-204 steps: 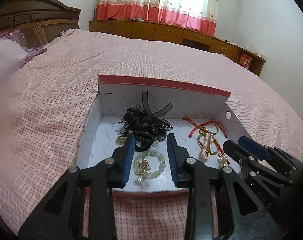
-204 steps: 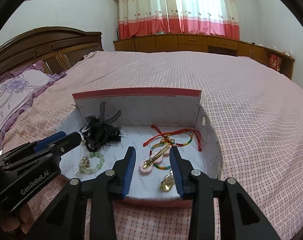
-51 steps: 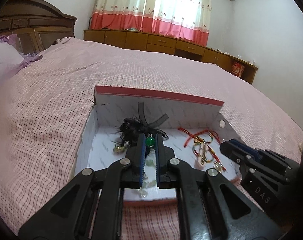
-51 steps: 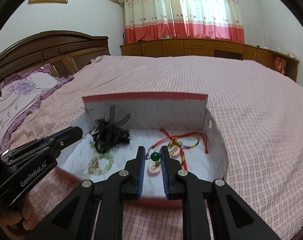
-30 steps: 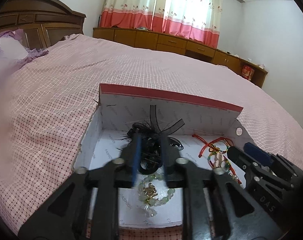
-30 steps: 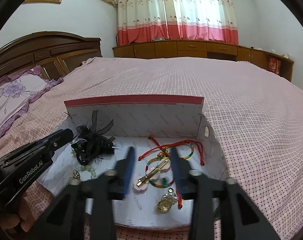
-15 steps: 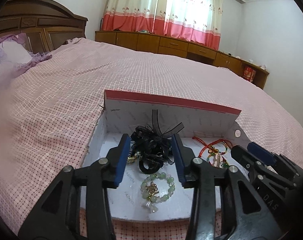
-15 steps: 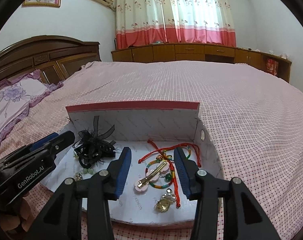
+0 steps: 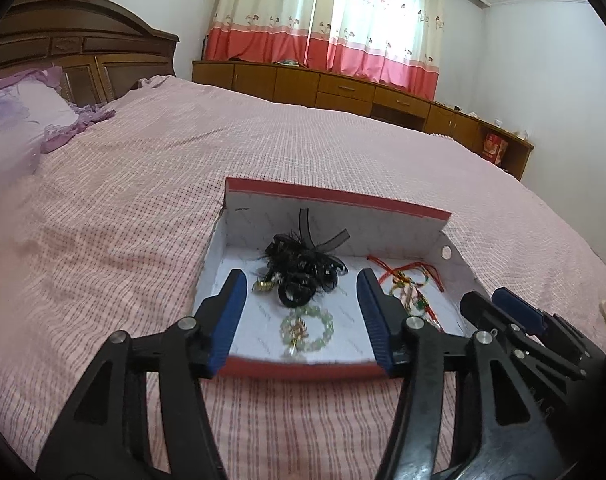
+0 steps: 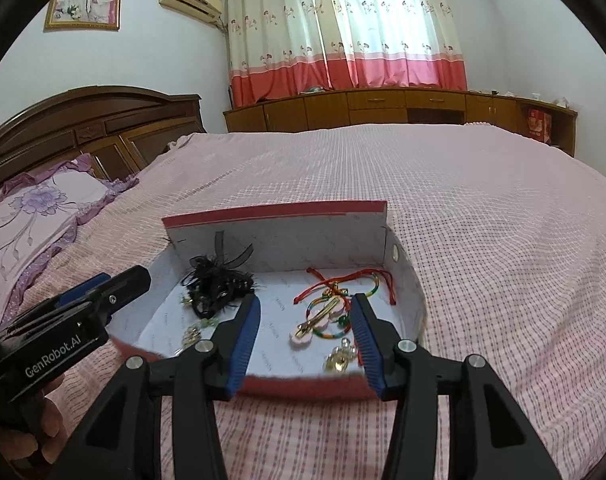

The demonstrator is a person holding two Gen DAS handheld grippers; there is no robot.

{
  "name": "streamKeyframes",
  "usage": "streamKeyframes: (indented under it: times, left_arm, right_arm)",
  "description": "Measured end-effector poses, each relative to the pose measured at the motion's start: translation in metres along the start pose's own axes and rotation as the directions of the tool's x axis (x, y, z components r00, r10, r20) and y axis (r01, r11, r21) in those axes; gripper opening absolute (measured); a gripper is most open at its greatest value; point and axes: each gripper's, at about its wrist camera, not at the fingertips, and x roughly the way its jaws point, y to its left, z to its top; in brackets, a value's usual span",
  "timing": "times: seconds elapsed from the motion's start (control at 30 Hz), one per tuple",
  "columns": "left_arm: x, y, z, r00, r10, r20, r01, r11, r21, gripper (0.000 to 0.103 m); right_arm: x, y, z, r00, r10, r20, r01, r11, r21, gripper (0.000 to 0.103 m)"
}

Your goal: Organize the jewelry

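The left gripper [image 9: 301,316] is empty with its jaws opening; the right gripper [image 10: 305,330] is empty, jaws apart, both just before the near rim of the box [image 9: 339,200] on the bed [image 9: 143,184]. Inside the box, a green bead bracelet [image 9: 307,330] lies near the front and a black hair clip [image 9: 303,268] behind it. To their right lies a tangle of red cords [image 10: 343,284]. The beads look light, hard and likely slippery, best pinched across the ring's strand.

"GenRobot.AI" stands in white on the left gripper [image 10: 131,280] body.
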Motion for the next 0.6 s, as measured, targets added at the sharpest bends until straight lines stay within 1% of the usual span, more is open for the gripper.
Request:
streamKeyframes:
  times: [0.17,0.33,0.4,0.6]
  left_arm:
    - [-0.017,-0.003,-0.008,1.000,-0.004,-0.022,0.004,1.000,0.004,0.050]
    - [-0.035,-0.010,-0.018,1.000,-0.002,-0.021,0.002,1.000,0.014,0.051]
    - [-0.041,-0.012,-0.023,1.000,0.017,-0.021,-0.017,1.000,0.017,0.055]
    - [-0.051,-0.013,-0.037,0.998,0.043,-0.038,-0.043,0.999,0.018,0.060]
  right_arm:
    - [-0.023,0.005,-0.009,1.000,0.004,0.003,-0.004,1.000,0.007,0.050]
    - [-0.044,0.009,-0.020,1.000,0.008,0.005,-0.008,1.000,0.002,0.051]
    - [-0.052,0.011,-0.026,1.000,0.006,0.004,-0.006,1.000,0.002,0.051]
    - [-0.067,0.010,-0.037,1.000,0.008,-0.001,-0.008,1.000,0.022,0.051]
